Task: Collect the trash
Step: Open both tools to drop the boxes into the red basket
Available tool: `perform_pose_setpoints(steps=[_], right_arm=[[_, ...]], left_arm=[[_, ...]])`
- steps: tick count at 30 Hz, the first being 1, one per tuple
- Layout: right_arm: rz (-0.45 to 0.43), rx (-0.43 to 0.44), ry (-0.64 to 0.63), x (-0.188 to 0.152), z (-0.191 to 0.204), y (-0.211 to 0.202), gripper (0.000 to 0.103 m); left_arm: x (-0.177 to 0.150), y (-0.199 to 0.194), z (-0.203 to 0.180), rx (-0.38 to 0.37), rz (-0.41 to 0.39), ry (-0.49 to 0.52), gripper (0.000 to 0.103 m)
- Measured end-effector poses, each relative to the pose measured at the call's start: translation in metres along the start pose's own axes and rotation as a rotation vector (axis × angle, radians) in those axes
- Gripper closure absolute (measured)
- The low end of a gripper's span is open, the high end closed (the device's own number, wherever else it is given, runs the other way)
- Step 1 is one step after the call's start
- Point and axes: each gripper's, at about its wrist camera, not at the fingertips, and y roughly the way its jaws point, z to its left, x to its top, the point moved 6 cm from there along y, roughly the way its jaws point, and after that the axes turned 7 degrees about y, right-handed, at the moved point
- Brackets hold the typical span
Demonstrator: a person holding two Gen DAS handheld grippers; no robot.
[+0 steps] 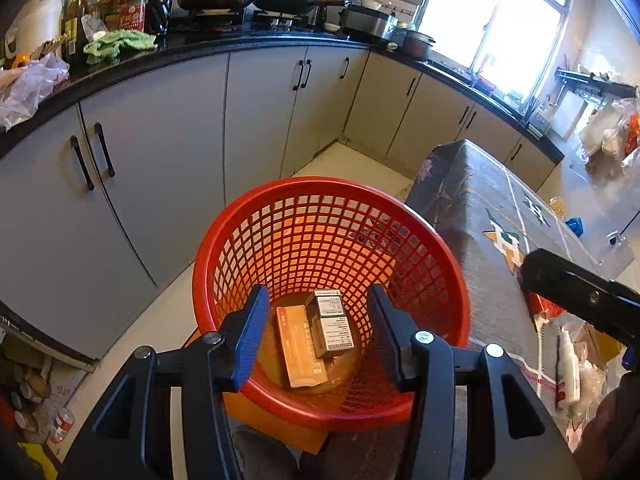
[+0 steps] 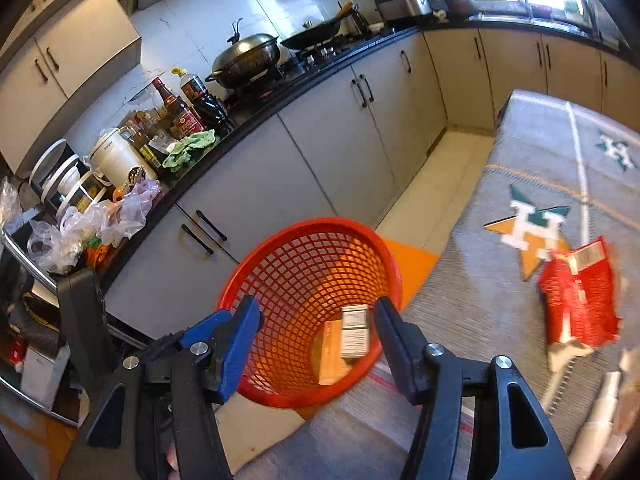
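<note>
In the left wrist view, the left gripper (image 1: 318, 334) hangs at lower centre with jaws spread and nothing between them, over a red basket (image 1: 448, 248). Two boxes (image 1: 316, 336) lie on the basket's floor. In the right wrist view, the right gripper (image 2: 318, 338) sits at bottom centre, jaws also spread and bare. A red wrapper (image 2: 580, 296) lies on the table (image 2: 500, 288) at right.

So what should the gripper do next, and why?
Probably swing the right gripper toward the red snack bag lying on the table cloth and close on it. Both grippers are open and empty, two boxes already lie in the red basket, and the bag looks like the nearest trash left out.
</note>
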Motion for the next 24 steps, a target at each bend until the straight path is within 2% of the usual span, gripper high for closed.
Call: perform_pose_setpoints(steps=[5, 12, 19, 24], right_arm=[[-0.067, -0.033, -0.028, -0.012, -0.005, -0.037, 0.039], [-0.121, -0.028, 0.002, -0.03, -0.029, -0.087, 0.039], [-0.21, -0.082, 0.056, -0.051, -0.072, -0.156, 0.039], [-0.275, -0.14, 0.143, -0.065, -0.118, -0.21, 0.041]], left_arm=[[-0.003, -0.013, -0.023, -0.008, -0.021, 0.056, 0.052], [-0.012, -0.026, -0.075, -0.074, -0.025, 0.135, 0.051], [-0.027, -0.026, -0.134, -0.141, 0.008, 0.228, 0.051], [-0.039, -0.024, -0.174, -0.19, 0.041, 0.284, 0.051]])
